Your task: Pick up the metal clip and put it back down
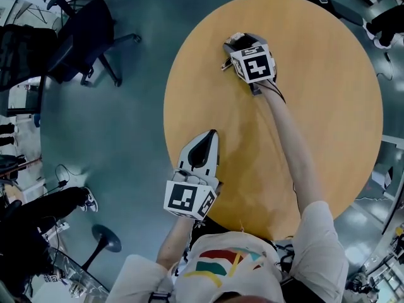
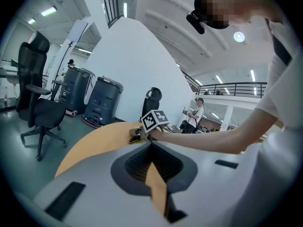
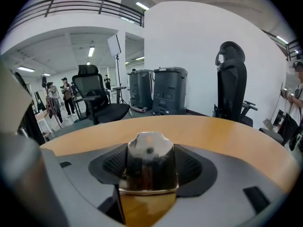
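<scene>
Nearest, the left tongs (image 1: 212, 134) are pinched together, empty, over the edge of one round wooden counter (image 1: 328, 106). Farther across it, the right tongs (image 1: 228, 45) clamp one clip (image 3: 149, 167). Beyond stand two black chairs (image 3: 232, 79) and two grey bins (image 3: 169, 90) against a white wall.

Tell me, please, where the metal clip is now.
The metal clip is clamped in the right gripper, at the centre of the right gripper view, at the far side of the round table.

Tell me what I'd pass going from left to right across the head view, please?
Office chair → left gripper → right gripper, shut on the metal clip.
</scene>
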The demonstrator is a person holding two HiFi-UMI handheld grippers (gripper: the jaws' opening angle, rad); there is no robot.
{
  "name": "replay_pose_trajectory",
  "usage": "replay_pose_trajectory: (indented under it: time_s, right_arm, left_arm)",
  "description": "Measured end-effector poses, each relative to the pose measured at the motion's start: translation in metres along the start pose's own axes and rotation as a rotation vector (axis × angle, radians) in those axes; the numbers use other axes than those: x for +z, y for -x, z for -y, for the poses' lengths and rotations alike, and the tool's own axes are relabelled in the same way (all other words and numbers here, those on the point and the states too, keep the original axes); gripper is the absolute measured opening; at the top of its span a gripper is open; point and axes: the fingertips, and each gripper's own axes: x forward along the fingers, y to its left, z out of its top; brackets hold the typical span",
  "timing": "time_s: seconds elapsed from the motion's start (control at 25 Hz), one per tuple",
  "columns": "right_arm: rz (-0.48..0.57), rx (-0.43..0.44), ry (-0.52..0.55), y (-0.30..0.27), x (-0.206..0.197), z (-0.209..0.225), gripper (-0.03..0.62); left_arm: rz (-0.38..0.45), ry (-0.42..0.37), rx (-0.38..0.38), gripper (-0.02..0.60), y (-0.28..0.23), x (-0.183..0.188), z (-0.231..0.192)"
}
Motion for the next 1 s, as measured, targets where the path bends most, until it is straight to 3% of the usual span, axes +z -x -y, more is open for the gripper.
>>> replay_pose_trajectory:
  time_s: [0.2, 0.44, 0.52, 0.64, 0.8, 0.84, 0.88, 0.96, 1.0]
  right_arm:
    - [-0.03, -0.029, 0.003, -0.003, -0.002, -0.003, 0.287]
    - [0.082, -0.069, -0.026, 0.028, 0.05, 0.003, 0.295]
    - [0.137, -0.059, -0.055, 0.055, 0.074, -0.001, 0.295]
    - [0.207, 0.023, -0.094, 0.112, 0.099, -0.022, 0.293]
    - [0.413, 0.077, -0.106, 0.22, 0.132, -0.05, 0.29]
    - [0.46, 0.076, -0.103, 0.25, 0.136, -0.055, 0.275]
    - [0.502, 0.069, -0.1, 0.281, 0.138, -0.058, 0.221]
    - [0.585, 0.055, -0.106, 0.342, 0.138, -0.067, 0.018]
    - [0.627, 0.056, -0.119, 0.372, 0.136, -0.073, 0.014]
  left_arm:
    - [-0.012, 0.011, 0.009, 0.043, 0.012, -0.002, -0.003]
    - [0.006, 0.005, 0.01, 0.043, 0.029, 0.019, -0.002]
    - [0.021, 0.001, 0.001, 0.043, 0.035, 0.027, 0.002]
    - [0.054, -0.005, -0.029, 0.043, 0.041, 0.042, 0.015]
    - [0.097, -0.023, -0.1, 0.043, 0.045, 0.069, 0.05]
    - [0.109, -0.035, -0.125, 0.043, 0.046, 0.077, 0.062]
    - [0.123, -0.048, -0.15, 0.043, 0.048, 0.086, 0.074]
    - [0.158, -0.065, -0.191, 0.043, 0.056, 0.104, 0.097]
    - [0.175, -0.068, -0.21, 0.043, 0.061, 0.113, 0.108]
